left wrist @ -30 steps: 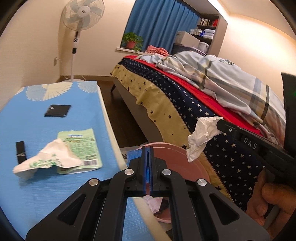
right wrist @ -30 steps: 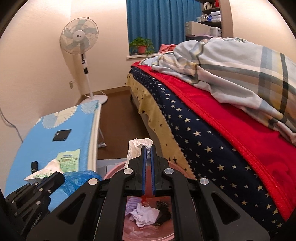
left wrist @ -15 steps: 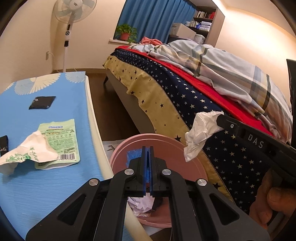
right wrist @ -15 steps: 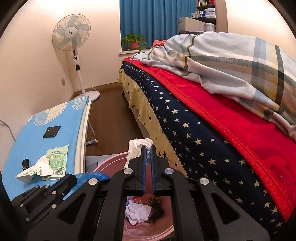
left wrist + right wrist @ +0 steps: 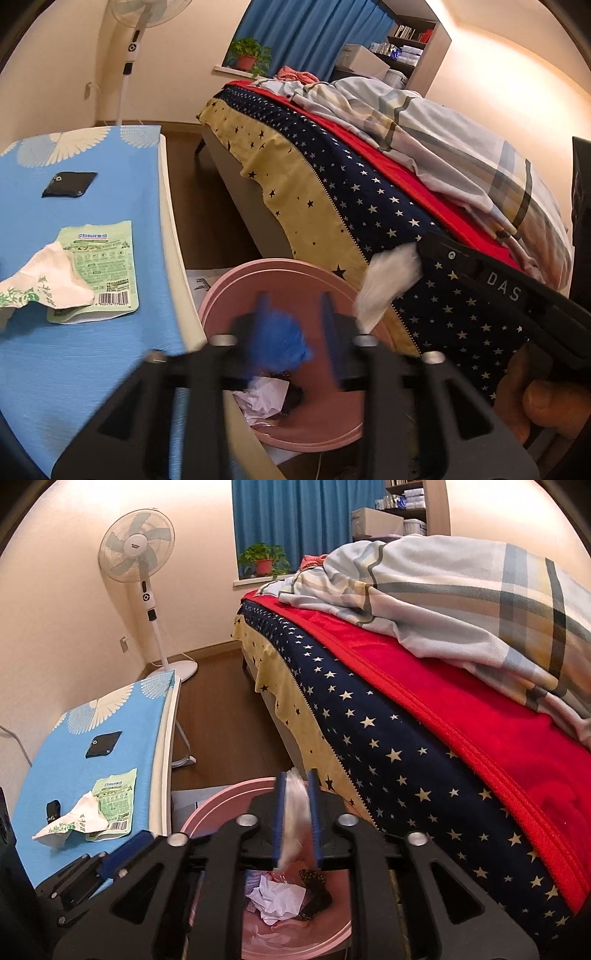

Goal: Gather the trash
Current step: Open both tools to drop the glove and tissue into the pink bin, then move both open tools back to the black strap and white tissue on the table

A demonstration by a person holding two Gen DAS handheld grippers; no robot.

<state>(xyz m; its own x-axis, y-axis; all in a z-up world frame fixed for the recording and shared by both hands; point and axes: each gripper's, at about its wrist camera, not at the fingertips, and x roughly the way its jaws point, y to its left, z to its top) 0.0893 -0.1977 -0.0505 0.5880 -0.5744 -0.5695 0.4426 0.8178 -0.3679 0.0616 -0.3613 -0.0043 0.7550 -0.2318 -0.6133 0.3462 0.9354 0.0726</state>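
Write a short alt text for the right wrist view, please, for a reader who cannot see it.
The right gripper hangs over a round pink plastic bin, its jaws just opened, with a blurred piece of white plastic film between them. Crumpled white paper lies in the bin, between a blue-covered table and a star-patterned bed.

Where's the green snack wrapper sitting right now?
The green wrapper lies flat on the blue table, left of the pink bin; a crumpled white tissue overlaps its left edge.

Fingers of both grippers newly parted, blue scrap [image 5: 277,341] and tissue [image 5: 295,812] loosed.
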